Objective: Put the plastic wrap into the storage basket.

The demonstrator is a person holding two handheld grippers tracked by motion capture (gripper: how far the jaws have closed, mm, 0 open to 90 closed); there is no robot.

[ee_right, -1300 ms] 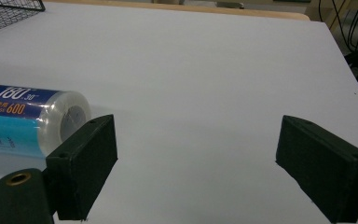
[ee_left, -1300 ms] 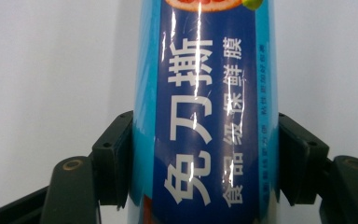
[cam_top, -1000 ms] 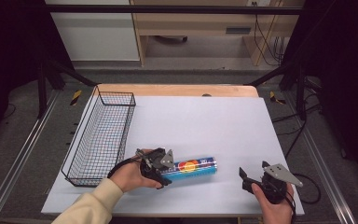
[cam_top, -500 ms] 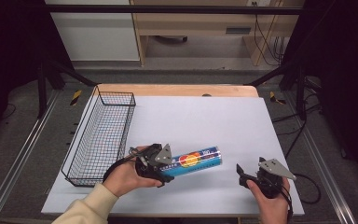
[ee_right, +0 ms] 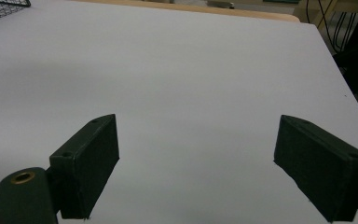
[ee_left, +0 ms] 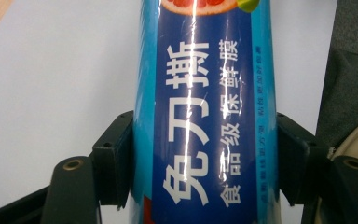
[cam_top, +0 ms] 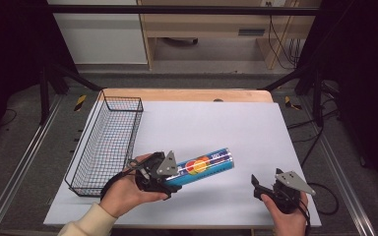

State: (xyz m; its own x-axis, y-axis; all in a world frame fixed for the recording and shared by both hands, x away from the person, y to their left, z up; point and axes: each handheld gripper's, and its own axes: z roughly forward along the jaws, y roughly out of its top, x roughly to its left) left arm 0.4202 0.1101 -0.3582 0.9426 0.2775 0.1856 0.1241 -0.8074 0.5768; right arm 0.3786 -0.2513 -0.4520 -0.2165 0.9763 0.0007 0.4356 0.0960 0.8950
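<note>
A blue tube of cling film [cam_top: 204, 165] with white lettering and a fruit picture is held off the white table sheet [cam_top: 211, 128], its far end tilted up to the right. My left gripper [cam_top: 170, 176] is shut on the tube's near end. In the left gripper view both black pads [ee_left: 116, 163] press the sides of the tube [ee_left: 205, 116]. My right gripper [cam_top: 257, 188] rests at the table's front right, held by a hand. In the right gripper view its jaws stand wide apart, and the gripper [ee_right: 196, 168] has only bare sheet between them.
A black wire basket [cam_top: 106, 142] stands along the left edge of the sheet, a corner of it [ee_right: 4, 7] seen in the right gripper view. A wooden table edge [cam_top: 187, 94] runs along the back. Dark frame legs and cables lie on the floor around.
The left gripper has risen with the tube, lifting it off the sheet and swinging its far end up and to the right. The right gripper has stayed put.
</note>
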